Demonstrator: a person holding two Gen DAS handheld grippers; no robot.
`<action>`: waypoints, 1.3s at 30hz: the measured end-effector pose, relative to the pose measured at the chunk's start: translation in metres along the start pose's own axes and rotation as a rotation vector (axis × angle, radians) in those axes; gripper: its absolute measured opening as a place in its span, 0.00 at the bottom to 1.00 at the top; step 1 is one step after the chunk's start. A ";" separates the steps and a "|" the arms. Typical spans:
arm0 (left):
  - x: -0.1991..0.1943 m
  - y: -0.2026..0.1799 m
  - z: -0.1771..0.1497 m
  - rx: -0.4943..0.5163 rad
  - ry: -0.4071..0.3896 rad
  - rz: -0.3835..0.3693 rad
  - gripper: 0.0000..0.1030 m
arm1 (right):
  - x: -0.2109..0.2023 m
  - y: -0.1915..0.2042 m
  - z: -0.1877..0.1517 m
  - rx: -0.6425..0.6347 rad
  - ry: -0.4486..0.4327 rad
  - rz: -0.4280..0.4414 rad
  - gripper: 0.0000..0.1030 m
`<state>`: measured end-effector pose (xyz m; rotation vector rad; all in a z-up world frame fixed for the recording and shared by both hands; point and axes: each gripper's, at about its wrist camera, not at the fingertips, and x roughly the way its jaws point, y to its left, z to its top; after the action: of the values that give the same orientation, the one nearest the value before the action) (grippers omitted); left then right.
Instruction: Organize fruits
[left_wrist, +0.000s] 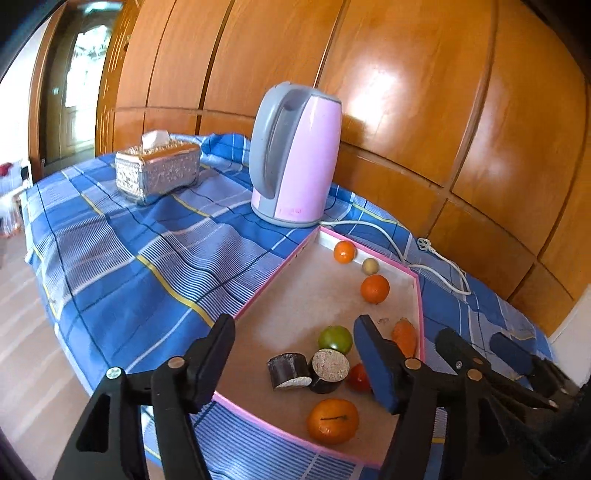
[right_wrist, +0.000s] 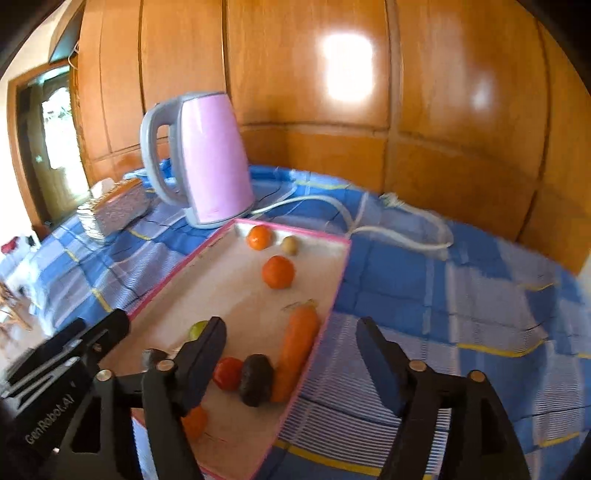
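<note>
A pink-rimmed tray (left_wrist: 271, 277) (right_wrist: 341, 266) lies on the blue checked cloth and holds all the produce. Near its far corner sit two oranges (left_wrist: 344, 252) (left_wrist: 375, 288) and a small tan fruit (left_wrist: 369, 266). Nearer lie a green fruit (left_wrist: 335, 339), two dark cut pieces (left_wrist: 288, 369) (left_wrist: 328, 369), a red tomato (right_wrist: 228, 373), a carrot (right_wrist: 297, 347) and a large orange (left_wrist: 332, 421). My left gripper (left_wrist: 295, 354) is open and empty above the near fruits. My right gripper (right_wrist: 291, 354) is open and empty over the tray's right rim, and shows in the left view (left_wrist: 476, 350).
A pink and grey kettle (left_wrist: 295, 155) (right_wrist: 207, 155) stands just behind the tray, its white cord (left_wrist: 417, 254) (right_wrist: 399, 229) trailing right. A silver tissue box (left_wrist: 157, 170) sits far left. Wooden wall panels rise behind the table. The floor drops off at left.
</note>
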<state>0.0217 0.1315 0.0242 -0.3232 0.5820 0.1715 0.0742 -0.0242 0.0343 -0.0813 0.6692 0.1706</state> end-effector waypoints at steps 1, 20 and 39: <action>-0.004 -0.001 -0.001 0.007 -0.008 0.005 0.69 | -0.004 -0.001 -0.001 0.005 0.005 0.000 0.75; -0.107 -0.025 -0.035 0.198 -0.142 -0.023 0.97 | -0.079 -0.033 -0.055 0.134 0.022 0.024 0.73; -0.147 -0.020 -0.036 0.183 -0.207 0.009 1.00 | -0.120 -0.024 -0.057 0.122 -0.021 0.030 0.73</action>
<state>-0.1131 0.0907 0.0840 -0.1238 0.3906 0.1566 -0.0490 -0.0706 0.0652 0.0474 0.6583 0.1587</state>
